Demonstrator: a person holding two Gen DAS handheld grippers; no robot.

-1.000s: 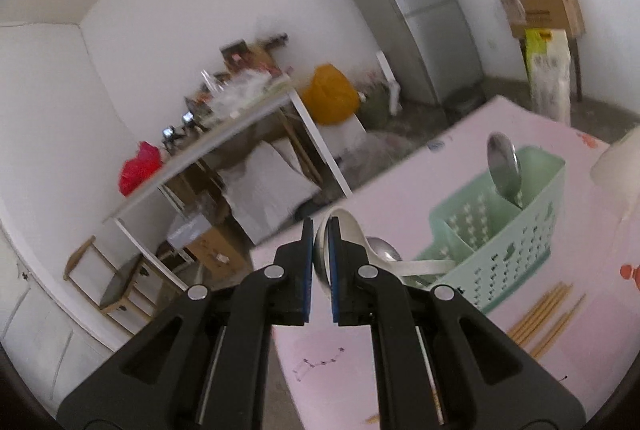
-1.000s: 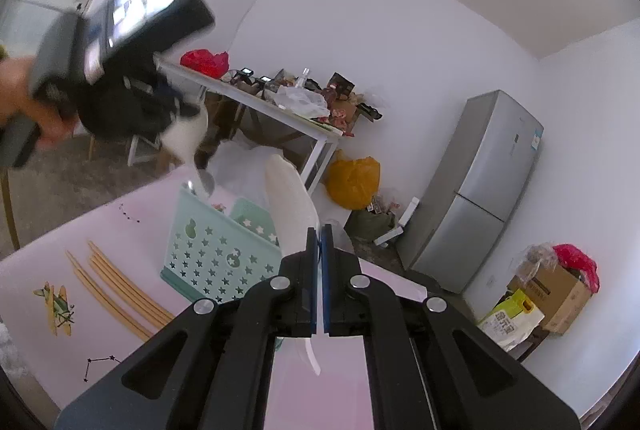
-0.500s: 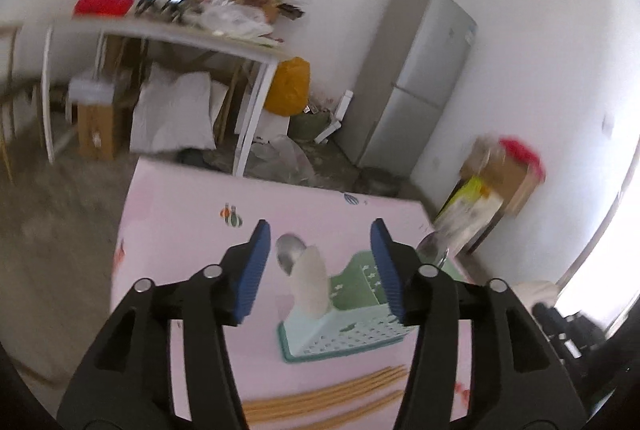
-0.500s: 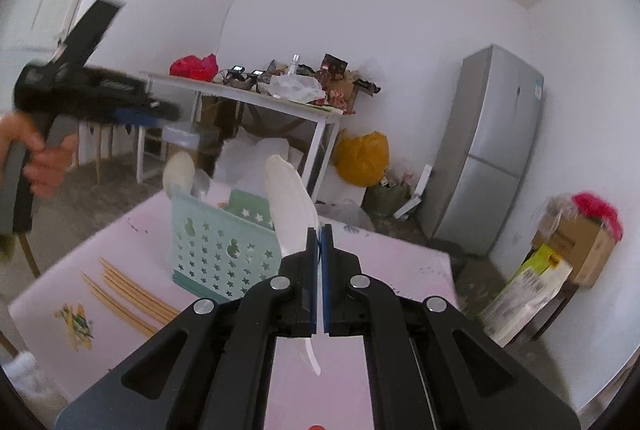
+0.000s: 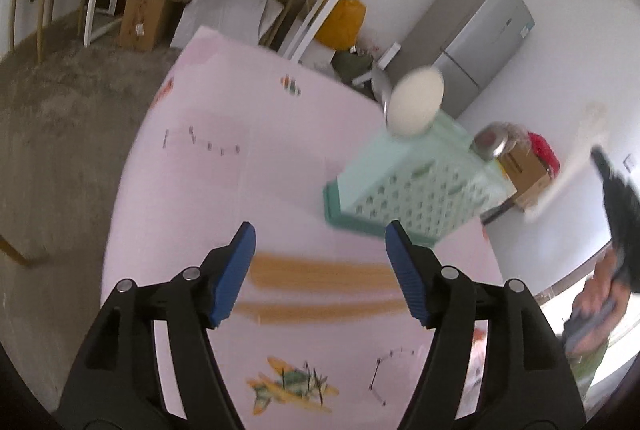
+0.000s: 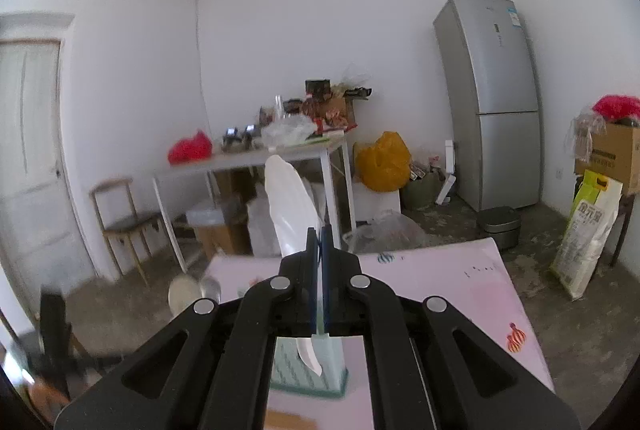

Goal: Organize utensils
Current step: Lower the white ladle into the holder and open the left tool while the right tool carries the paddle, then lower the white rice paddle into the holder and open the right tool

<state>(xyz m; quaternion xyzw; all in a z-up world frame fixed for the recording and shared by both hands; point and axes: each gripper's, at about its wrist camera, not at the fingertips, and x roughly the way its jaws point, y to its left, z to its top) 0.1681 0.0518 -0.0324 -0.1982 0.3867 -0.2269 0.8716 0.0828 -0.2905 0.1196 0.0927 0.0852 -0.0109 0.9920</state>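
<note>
- The left gripper (image 5: 320, 270) is seen empty, its jaws having just been opening, nothing between them
- The white spoon (image 5: 416, 101) it carried a second ago has been left standing in the green basket (image 5: 408, 186), beside a metal spoon (image 5: 381, 86)
- The chopsticks (image 5: 320, 272) are lined up just beyond the open jaws, near the basket, likely the next pick
- The right gripper (image 6: 319, 242) is kept clenched on a white spatula (image 6: 290, 206), held above the basket, not yet stowed
</note>
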